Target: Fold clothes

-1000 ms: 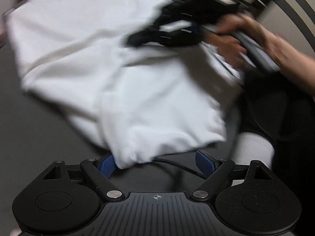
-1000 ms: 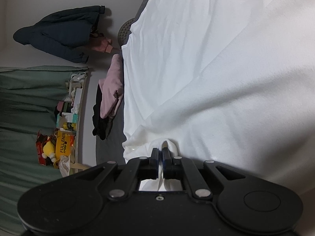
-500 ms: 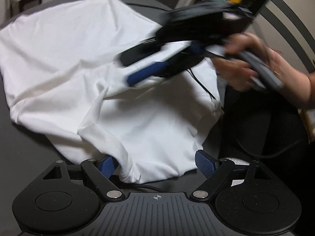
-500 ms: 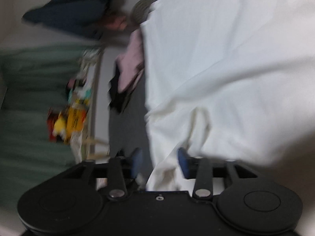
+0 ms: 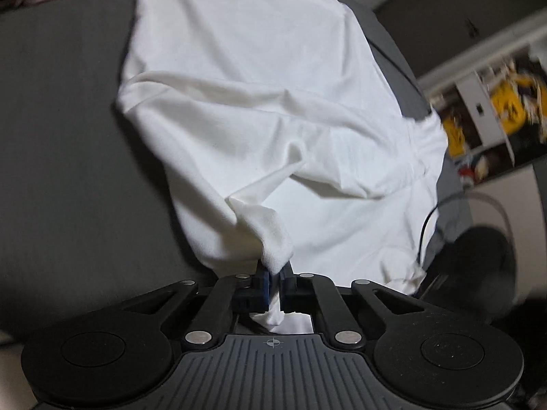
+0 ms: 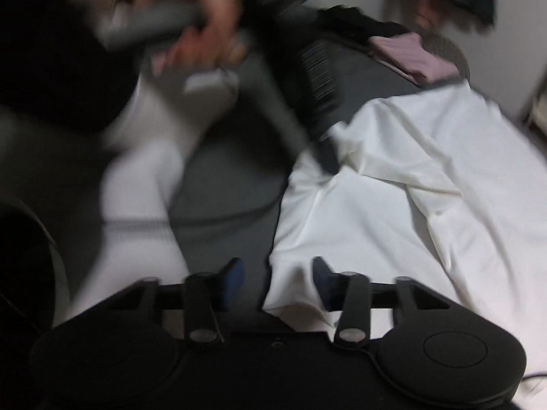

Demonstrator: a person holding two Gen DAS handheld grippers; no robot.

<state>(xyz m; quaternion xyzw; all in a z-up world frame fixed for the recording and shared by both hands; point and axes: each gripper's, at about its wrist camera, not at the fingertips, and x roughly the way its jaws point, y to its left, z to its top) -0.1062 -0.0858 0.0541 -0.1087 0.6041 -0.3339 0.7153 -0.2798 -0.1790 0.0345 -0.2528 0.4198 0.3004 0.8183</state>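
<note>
The left gripper (image 5: 273,282) is clamped on a ribbed edge of the white shirt (image 5: 273,102), probably a cuff or hem corner. The pinched cloth rises in a peak from the jaws, which suggests that the edge is being lifted to carry it over the body of the garment.

The right gripper (image 6: 275,278) stands with jaws wide apart and grips nothing. A corner of the shirt (image 6: 410,205) lies between its blue pads (image 6: 232,273), so it is placed either to pinch that corner or to let it go; the view does not settle which.

The shirt lies rumpled on a dark grey surface (image 5: 68,136), with one layer creased across another and no flat, finished fold showing.

Beyond the shirt:
- A folded pink garment (image 6: 413,58) lies on the same surface, near the far edge of the shirt.
- A black cable (image 5: 425,225) runs along the shirt's side and could snag a swept edge.
- In the right wrist view a hand (image 6: 201,10) holds the left gripper's handle, blurred.
- A shelf (image 5: 489,112) with yellow items stands well apart.
</note>
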